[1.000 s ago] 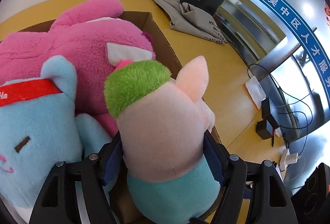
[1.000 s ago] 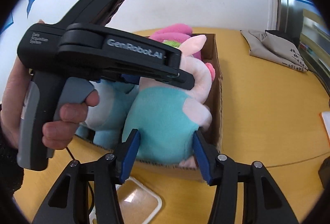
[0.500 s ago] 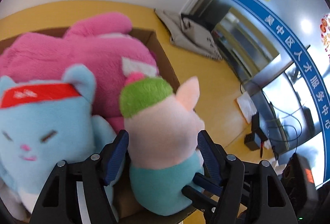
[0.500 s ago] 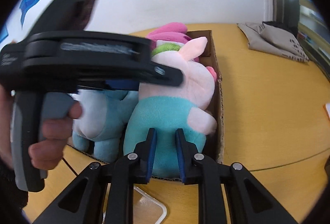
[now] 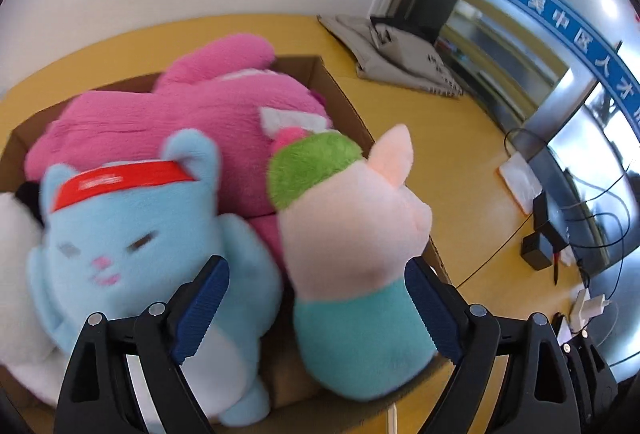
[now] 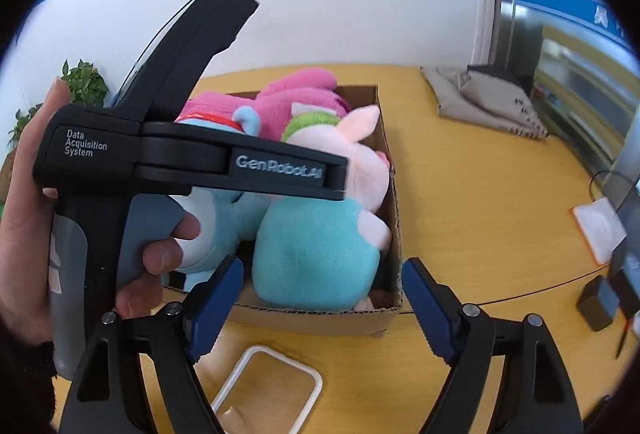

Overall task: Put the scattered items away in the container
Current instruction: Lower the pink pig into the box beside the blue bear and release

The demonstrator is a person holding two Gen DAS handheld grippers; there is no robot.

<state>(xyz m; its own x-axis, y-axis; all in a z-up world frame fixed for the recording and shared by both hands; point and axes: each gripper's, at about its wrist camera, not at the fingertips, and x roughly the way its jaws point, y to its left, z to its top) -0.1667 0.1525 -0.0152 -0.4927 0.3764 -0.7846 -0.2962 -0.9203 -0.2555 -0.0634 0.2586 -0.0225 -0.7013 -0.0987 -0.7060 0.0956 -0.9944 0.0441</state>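
A cardboard box (image 6: 390, 202) sat on a yellow table (image 6: 480, 194), packed with plush toys. A pig (image 5: 352, 234) in a teal shirt stood at the box's near right corner, beside a blue cat (image 5: 132, 234) with a red headband; a big pink toy (image 5: 180, 122) lay behind both. The left gripper (image 5: 316, 306) hung above the pig and cat, jaws spread wide, holding nothing. The right gripper (image 6: 322, 298) hovered just in front of the box, also spread and empty. A hand (image 6: 24, 218) held the left tool. The toys looked light, soft and squashy, unlikely to slip or break; a pinch across the pig's body or head would probably hold best. A clear lid (image 6: 266, 386) lay on the table outside the box.
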